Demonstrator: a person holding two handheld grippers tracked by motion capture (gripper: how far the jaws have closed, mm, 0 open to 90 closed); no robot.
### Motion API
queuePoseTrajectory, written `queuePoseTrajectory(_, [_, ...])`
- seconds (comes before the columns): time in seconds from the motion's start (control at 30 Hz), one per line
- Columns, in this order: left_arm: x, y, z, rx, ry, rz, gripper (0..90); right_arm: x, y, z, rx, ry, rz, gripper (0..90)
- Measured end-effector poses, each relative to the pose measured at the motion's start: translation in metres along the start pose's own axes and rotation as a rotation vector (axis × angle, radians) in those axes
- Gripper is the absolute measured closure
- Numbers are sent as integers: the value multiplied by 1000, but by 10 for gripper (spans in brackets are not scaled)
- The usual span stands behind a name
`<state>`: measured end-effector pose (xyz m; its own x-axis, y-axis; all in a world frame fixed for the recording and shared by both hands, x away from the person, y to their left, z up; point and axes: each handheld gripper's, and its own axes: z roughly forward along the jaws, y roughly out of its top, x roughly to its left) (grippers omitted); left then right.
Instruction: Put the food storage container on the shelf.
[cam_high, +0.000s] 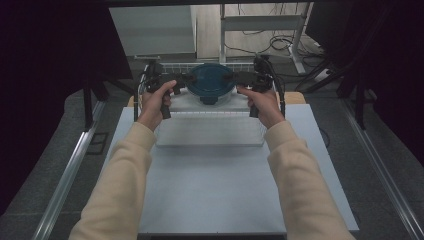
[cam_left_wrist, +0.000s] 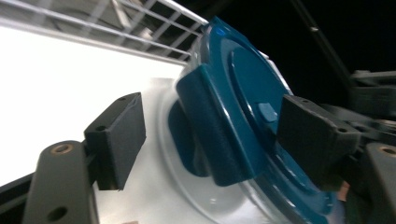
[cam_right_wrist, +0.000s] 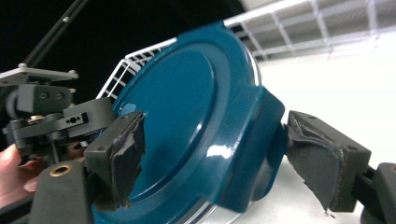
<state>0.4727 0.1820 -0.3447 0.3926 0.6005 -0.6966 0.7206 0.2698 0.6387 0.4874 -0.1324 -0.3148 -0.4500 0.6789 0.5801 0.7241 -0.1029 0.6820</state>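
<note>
Container count is 1, a round clear plastic tub with teal clip-on lid (cam_high: 210, 82), over the white wire rack (cam_high: 210, 127) on the tabletop (cam_high: 215, 190), its 2 side clips straddled by the open left hand-held gripper (cam_high: 184, 80) and open right hand-held gripper (cam_high: 235, 78).

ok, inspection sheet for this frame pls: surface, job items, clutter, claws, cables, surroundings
Surface: pale blue table, bare in front; white tray at its far end.
Job's things: clear round container with blue clip-on lid, in front of a white wire rack.
Clutter: nothing seen.
Claws: left claw open, jaws astride a lid latch; right claw open, jaws astride the opposite latch. Contact cannot be told.
Cables: one trails from each claw; more lie on the floor behind.
Surroundings: dark curtains both sides, metal frame legs beyond the table.
</note>
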Motion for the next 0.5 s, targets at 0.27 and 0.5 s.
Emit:
queuePoseTrajectory(0.27, [-19, -13, -28, -8, -10, 147, 218, 14, -9, -25, -48, -29, -162, 178])
queuePoseTrajectory(0.5, [-20, -30, -43, 8, -15, 198, 227, 11, -26, -43, -24, -76, -297, 204])
